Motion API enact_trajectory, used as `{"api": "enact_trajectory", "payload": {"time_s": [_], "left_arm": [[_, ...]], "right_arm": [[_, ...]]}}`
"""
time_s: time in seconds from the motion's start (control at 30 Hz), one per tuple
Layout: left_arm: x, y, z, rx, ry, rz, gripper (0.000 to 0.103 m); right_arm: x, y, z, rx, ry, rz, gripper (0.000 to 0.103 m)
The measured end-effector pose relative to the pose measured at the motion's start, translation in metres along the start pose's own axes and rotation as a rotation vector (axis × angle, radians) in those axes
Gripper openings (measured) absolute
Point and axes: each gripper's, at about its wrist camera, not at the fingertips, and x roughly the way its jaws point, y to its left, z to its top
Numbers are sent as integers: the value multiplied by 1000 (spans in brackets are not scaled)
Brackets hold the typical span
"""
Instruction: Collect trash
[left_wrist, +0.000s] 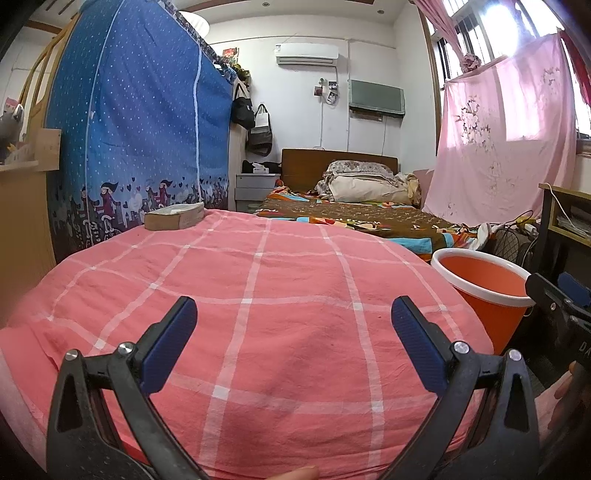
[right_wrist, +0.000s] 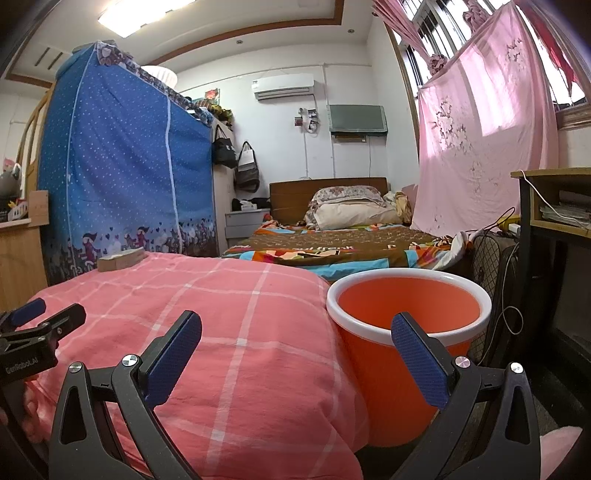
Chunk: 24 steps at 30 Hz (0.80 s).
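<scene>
Beside the orange bin (right_wrist: 384, 369), both grippers' jaws stand apart, empty; cardboard box (left_wrist: 173, 217) on the pink checked cover (left_wrist: 258, 314) remains uncollected.

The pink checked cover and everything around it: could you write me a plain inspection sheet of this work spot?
Surface: pink checked cover, wrinkled, bare in front.
Job's things: orange bin with white rim, beside the cover; inside looks empty as far as visible. No loose trash seen.
Clutter: small cardboard box at the cover's far left corner.
Grippers: left hand-held gripper open, holding nothing; right hand-held gripper open, holding nothing.
Cables: wires trailing by the desk on the right.
Surroundings: blue dotted wardrobe, bed, pink curtain, air conditioner.
</scene>
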Motion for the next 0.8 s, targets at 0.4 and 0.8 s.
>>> {"api": "enact_trajectory", "payload": {"time_s": [0.4,0.8], "left_arm": [[0,-1,0,4,-2,3,103],[0,-1,0,5,-3,3,103]], "right_arm": [[0,-1,-1,2,4,0,103],[-1,1,-4,5,9,-1,103]]}}
